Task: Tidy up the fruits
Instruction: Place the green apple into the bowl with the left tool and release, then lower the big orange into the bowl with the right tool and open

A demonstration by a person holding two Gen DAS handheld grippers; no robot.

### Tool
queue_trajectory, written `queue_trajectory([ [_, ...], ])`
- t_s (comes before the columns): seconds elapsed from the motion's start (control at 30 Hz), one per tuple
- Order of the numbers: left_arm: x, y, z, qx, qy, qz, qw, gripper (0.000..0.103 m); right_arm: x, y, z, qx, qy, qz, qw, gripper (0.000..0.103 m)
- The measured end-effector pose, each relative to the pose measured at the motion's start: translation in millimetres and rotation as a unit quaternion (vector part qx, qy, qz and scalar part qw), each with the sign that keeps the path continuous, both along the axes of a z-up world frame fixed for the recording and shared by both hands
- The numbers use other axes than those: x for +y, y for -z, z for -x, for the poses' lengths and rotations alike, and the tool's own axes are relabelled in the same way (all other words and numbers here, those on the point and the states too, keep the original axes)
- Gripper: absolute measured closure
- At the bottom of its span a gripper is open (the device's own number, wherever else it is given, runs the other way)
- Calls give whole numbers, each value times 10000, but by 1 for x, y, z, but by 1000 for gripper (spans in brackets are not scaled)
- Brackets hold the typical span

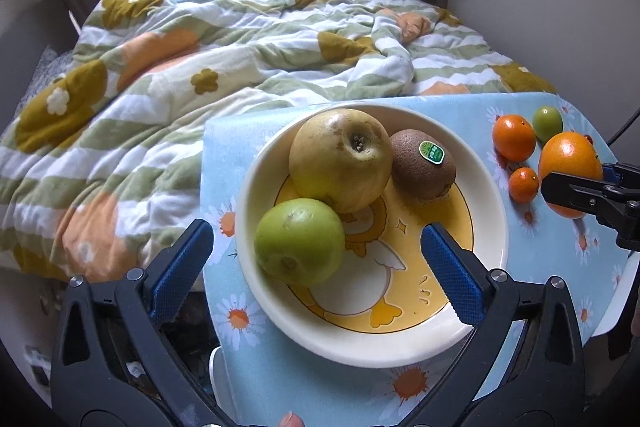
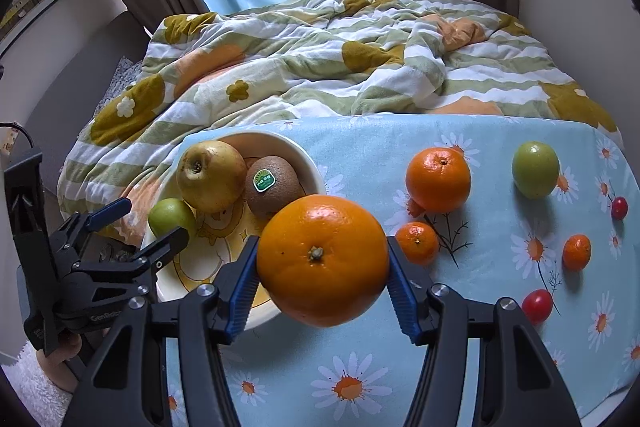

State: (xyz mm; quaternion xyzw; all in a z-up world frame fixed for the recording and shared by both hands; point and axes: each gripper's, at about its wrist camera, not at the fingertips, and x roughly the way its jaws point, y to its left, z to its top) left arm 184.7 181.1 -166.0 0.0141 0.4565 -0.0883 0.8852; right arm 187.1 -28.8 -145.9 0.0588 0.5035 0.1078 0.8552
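Observation:
A cream bowl (image 1: 492,227) with a duck drawing holds a yellow apple (image 1: 340,159), a stickered kiwi (image 1: 424,167) and a green apple (image 1: 300,243). My left gripper (image 1: 316,231) hangs over the bowl, open wide; the green apple lies between its blue pads, touching neither. My right gripper (image 2: 323,247) is shut on a large orange (image 2: 322,259), held above the tablecloth just right of the bowl (image 2: 308,155). From the left wrist view, that orange (image 1: 568,155) shows at the far right in the right gripper's fingers (image 1: 576,193).
On the daisy-print blue tablecloth (image 2: 360,367) lie a mandarin (image 2: 438,179), two small mandarins (image 2: 416,241) (image 2: 576,251), a small green fruit (image 2: 536,169) and two cherry tomatoes (image 2: 537,305) (image 2: 619,207). A bed with a rumpled quilt (image 2: 320,67) stands behind the table.

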Motion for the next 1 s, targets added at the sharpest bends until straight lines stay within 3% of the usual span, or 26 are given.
queue_trajectory([
  [0.37, 13, -9, 27, 153, -451, 44, 9989, 0, 17, 3, -12, 57, -523, -29, 9986, 48],
  [0.57, 15, -14, 46, 176, -740, -120, 9970, 0, 34, 5, -19, 33, -983, -68, 9951, 48],
  [1.0, 23, -8, 76, 349, -1240, -69, 9916, 0, 67, 41, -25, 205, -1644, 63, 9862, 48],
])
